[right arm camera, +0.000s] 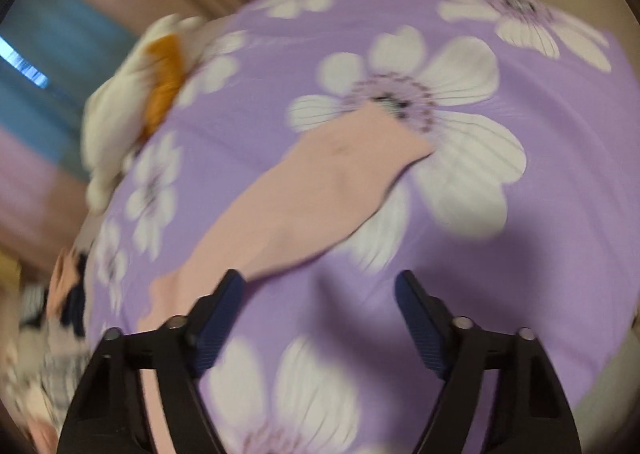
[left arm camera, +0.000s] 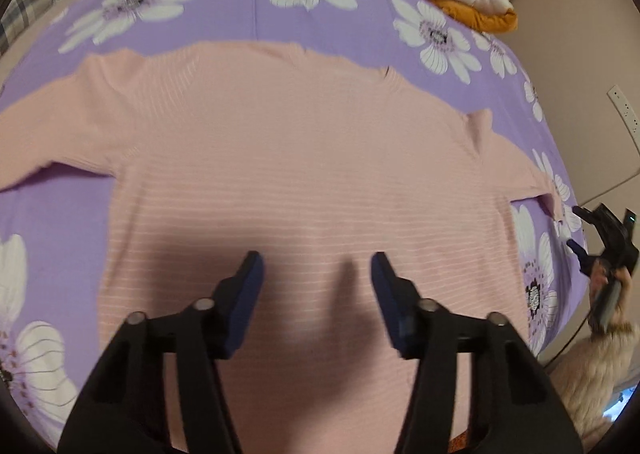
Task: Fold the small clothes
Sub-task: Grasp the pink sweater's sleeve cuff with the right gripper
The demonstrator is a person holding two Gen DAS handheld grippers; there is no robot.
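Left wrist: sweater (left arm camera: pixel 304 142) under parted tool (left arm camera: pixel 316 274)

No legible text, labels, brand marks, numbers or signs appear in either wrist view. The only patterning is on the lilac cotton bedsheet (left arm camera: pixel 224 30), which carries printed white daisies and no lettering.

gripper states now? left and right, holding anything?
Left gripper: open, empty, over the body of the pink sweater.
Right gripper: open, empty, over the purple floral sheet beside the sweater's sleeve.
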